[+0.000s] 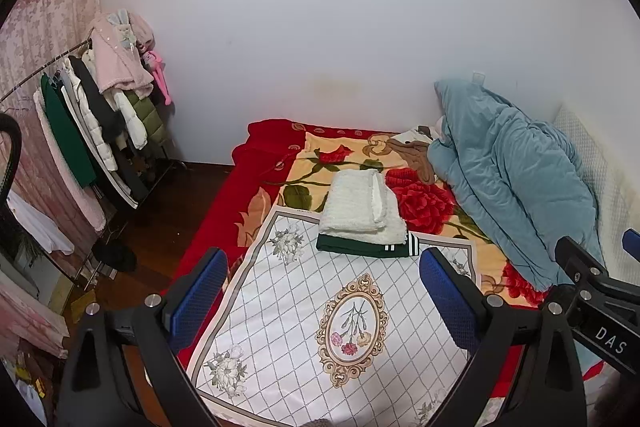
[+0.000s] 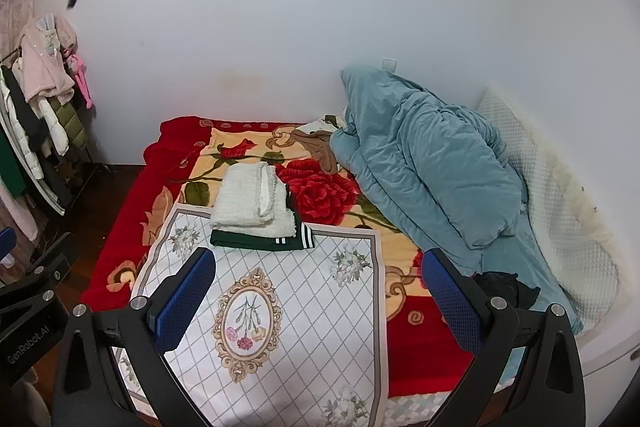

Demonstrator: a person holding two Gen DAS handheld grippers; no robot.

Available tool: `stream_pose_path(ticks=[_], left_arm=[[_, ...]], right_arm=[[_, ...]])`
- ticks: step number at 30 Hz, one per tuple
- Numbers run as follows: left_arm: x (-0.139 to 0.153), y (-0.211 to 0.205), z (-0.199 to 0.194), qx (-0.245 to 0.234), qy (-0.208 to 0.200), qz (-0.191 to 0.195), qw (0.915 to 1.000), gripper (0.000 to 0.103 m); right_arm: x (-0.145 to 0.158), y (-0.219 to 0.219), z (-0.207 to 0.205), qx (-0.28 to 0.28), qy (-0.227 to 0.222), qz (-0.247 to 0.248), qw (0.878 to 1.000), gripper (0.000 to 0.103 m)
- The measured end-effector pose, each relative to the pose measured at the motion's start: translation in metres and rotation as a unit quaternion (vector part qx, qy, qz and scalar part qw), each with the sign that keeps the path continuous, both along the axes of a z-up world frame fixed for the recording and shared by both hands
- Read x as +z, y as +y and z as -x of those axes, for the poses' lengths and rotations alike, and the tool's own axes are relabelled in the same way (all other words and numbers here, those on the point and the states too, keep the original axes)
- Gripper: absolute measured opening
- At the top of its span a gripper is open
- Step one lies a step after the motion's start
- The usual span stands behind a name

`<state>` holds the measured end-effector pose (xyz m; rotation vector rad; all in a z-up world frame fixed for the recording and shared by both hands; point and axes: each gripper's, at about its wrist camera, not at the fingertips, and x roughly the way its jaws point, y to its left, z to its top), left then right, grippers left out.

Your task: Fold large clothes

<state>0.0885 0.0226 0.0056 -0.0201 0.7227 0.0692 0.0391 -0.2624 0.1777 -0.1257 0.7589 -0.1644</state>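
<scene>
Both grippers — left gripper (image 1: 322,291), right gripper (image 2: 316,293) — fingers spread, holding nothing, above the bed (image 2: 116,267); folded white garment (image 2: 252,203) stacked on green one (image 2: 256,241) at mat's (image 2: 312,327) far edge — apparently keeping the folding space free.

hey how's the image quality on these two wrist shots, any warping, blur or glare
Left wrist view: strong fisheye bending, black corners; the folded white garment is sharp under soft, even light. Right wrist view: same curvature; a blurred dark shape smears the top left corner, and the blue quilt shows no glare.
</scene>
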Motion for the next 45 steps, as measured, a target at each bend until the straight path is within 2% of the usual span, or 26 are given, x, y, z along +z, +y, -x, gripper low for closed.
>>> stream_pose_path(ticks=[45], left_arm=[[0.007,0.012,0.000,0.003,0.001,0.005,1.0000,0.098]], right_arm=[[0.004,0.001,-0.005,0.009,-0.002,-0.004,1.000,0.103]])
